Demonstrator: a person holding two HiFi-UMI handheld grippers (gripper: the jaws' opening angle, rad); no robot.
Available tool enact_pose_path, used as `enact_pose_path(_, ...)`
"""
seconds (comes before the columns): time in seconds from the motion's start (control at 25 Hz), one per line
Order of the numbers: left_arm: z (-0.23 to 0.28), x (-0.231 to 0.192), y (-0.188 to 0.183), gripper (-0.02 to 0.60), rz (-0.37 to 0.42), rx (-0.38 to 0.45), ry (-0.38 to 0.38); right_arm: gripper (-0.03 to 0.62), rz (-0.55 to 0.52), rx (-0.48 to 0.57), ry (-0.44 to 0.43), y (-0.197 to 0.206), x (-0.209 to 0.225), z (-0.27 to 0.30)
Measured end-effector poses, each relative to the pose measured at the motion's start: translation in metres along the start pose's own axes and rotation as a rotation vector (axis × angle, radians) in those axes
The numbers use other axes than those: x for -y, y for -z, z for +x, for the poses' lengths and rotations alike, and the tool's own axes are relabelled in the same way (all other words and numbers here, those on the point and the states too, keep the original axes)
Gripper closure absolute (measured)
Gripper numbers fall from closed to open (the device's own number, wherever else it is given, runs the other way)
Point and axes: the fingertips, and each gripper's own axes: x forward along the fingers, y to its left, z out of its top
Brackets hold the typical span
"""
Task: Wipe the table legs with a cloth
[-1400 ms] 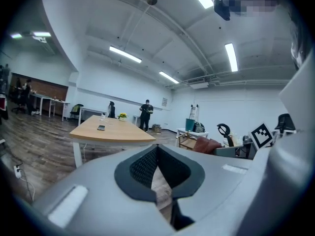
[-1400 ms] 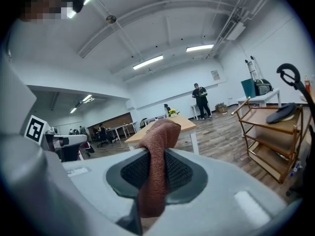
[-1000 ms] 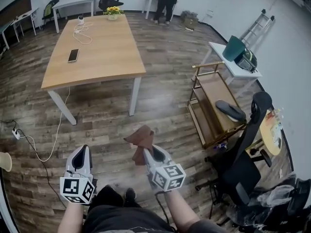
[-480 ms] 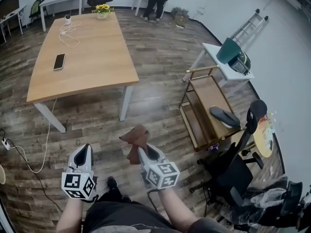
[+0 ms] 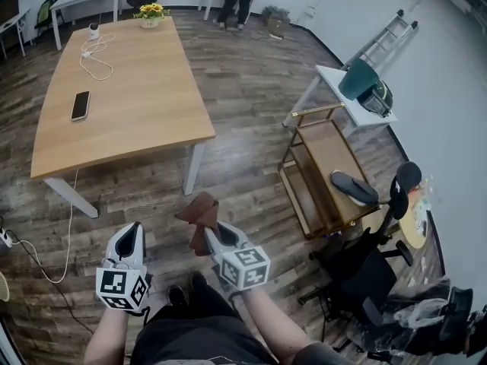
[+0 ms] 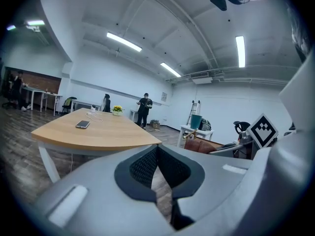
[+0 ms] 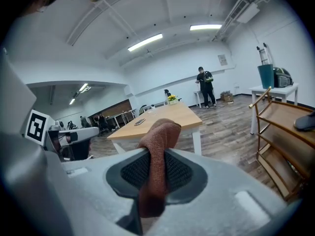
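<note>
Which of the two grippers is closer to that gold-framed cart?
Right. The right gripper, shut on the brown cloth, is to the left of the cart; the left gripper is farther left, beyond it.

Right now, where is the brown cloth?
In the head view, lower centre: the brown cloth is clamped in the right gripper, short of the near table leg.
</note>
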Motion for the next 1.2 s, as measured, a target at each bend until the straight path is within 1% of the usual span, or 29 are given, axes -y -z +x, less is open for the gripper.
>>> enact_pose_path(0.12, 0.016, -0.015, -0.001, 0.563, -0.013, 0.012, -0.034, 0.53, -0.008, -0.019, -0.025, -0.004, 0.003, 0.032)
enact_pose_path(0.24, 0.038, -0.028, -0.007, 0.563, 0.006, 0.017, -0.06, 0.53, -0.017, -0.031, -0.046, -0.013, 0.011, 0.066)
enact_pose_path(0.36, 0.064, -0.044, -0.007, 0.563, 0.028, 0.022, -0.093, 0.53, -0.017, -0.04, -0.059, -0.02, 0.028, 0.104)
enact_pose_path(0.44, 0.082, -0.058, 0.001, 0.563, 0.029, 0.021, -0.124, 0.53, -0.015, -0.054, -0.066, -0.018, 0.043, 0.132)
enact_pose_path(0.6, 0.117, -0.085, 0.034, 0.563, -0.004, 0.026, -0.18, 0.53, -0.04, -0.092, -0.108, -0.001, 0.071, 0.191)
enact_pose_path(0.68, 0.137, -0.097, 0.051, 0.563, -0.014, 0.029, -0.194, 0.53, -0.044, -0.099, -0.123, 0.008, 0.082, 0.22)
enact_pose_path(0.84, 0.176, -0.121, 0.085, 0.563, -0.004, 0.05, -0.21, 0.53, -0.036, -0.088, -0.105, 0.023, 0.105, 0.271)
enact_pose_path(1.0, 0.212, -0.134, 0.125, 0.563, -0.001, 0.075, -0.2, 0.53, -0.041, -0.087, -0.1, 0.046, 0.127, 0.313)
enact_pose_path(1.08, 0.227, -0.14, 0.145, 0.563, -0.001, 0.085, -0.197, 0.53, -0.025, -0.051, -0.1, 0.052, 0.14, 0.328)
enact_pose_path(1.2, 0.246, -0.152, 0.167, 0.563, 0.003, 0.11, -0.191, 0.53, 0.021, 0.034, -0.107, 0.046, 0.156, 0.342)
